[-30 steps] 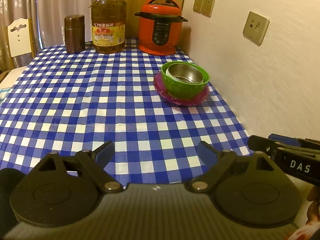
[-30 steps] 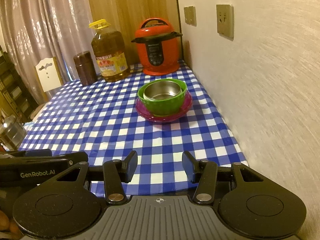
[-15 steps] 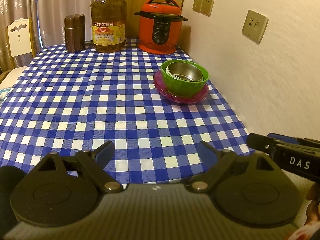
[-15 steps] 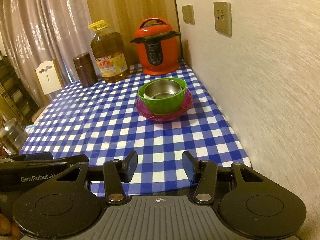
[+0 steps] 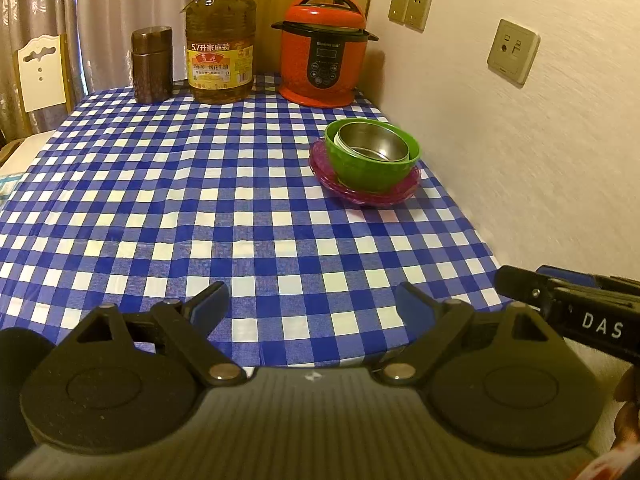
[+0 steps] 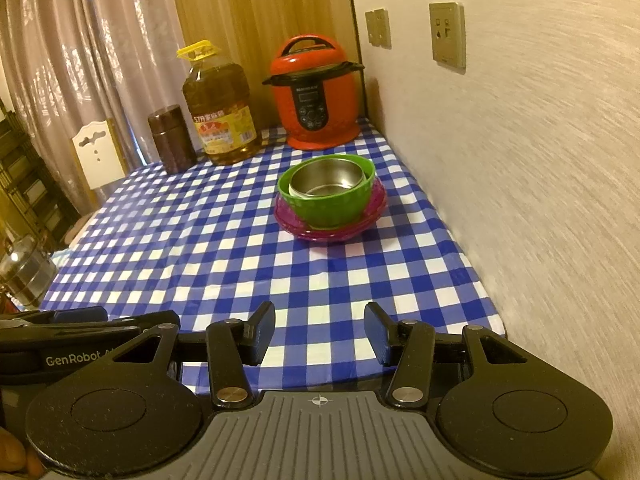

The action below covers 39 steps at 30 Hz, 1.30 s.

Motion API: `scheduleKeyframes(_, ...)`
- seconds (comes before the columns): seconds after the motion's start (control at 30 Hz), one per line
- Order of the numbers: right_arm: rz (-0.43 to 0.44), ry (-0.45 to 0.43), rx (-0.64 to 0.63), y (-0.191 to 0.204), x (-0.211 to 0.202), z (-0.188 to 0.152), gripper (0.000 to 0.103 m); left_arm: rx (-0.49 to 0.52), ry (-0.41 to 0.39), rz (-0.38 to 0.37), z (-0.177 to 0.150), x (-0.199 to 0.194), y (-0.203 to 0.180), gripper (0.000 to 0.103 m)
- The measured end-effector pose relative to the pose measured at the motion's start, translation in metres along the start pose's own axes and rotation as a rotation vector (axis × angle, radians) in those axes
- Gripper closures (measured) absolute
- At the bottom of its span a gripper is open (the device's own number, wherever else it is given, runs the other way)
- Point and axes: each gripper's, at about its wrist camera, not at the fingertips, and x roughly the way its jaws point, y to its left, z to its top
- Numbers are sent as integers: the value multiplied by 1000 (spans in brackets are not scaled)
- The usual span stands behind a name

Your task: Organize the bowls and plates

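Note:
A steel bowl (image 5: pixel 374 147) sits inside a green bowl (image 5: pixel 372 168), which stands on a pink plate (image 5: pixel 396 192) near the wall on the checked table. The stack also shows in the right wrist view: steel bowl (image 6: pixel 326 180), green bowl (image 6: pixel 332 204), pink plate (image 6: pixel 332 232). My left gripper (image 5: pixel 310 304) is open and empty above the table's front edge, well short of the stack. My right gripper (image 6: pixel 320 330) is open and empty, also at the front edge. Each gripper shows at the edge of the other's view.
A red pressure cooker (image 5: pixel 324 52), a large oil bottle (image 5: pixel 220 36) and a brown canister (image 5: pixel 152 64) stand along the table's back. The wall (image 5: pixel 520 140) runs close along the right side. A white chair (image 5: pixel 40 72) stands at the left. A metal pot (image 6: pixel 24 272) sits off the table's left.
Both grippers have drawn back slightly from the stack, and the right wrist view has tilted a little. The bowls and plate have not moved.

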Motion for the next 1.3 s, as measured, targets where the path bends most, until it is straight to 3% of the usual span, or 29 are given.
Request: scheduleKeyframes(1.3, 0, -1, 6, 0, 1, -2, 53, 3, 1, 0, -2, 2, -3, 14)
